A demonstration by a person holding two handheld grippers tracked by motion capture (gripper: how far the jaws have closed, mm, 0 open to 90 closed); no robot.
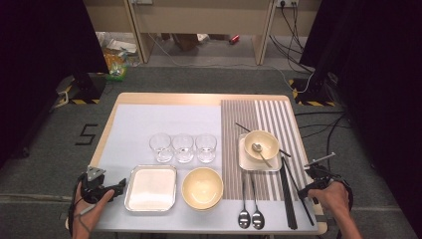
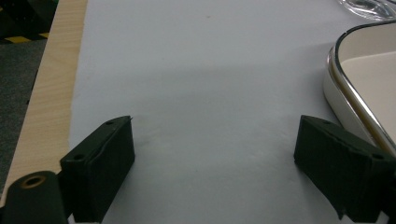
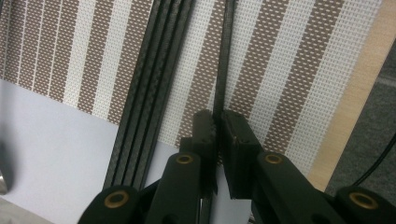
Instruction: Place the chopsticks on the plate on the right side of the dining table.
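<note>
Right claw [image 3: 217,122] pinches one slim black chopstick [image 3: 224,60] over woven striped mat [image 3: 299,70]; left claw [image 2: 215,163] gapes wide, empty.

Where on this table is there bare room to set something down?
The pale mat is bare behind the three glasses and left of the metal tray. Crowded: the striped mat around the small bowl, spoons and chopsticks.

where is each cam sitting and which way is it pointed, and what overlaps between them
High view: above the person's side, looking forward and down on the table; both hands, left gripper, right gripper.
Left gripper view: along open jaws over the mat; tray at right, shared with high view.
Right gripper view: along jaws shut on a chopstick, also in high view.
</note>
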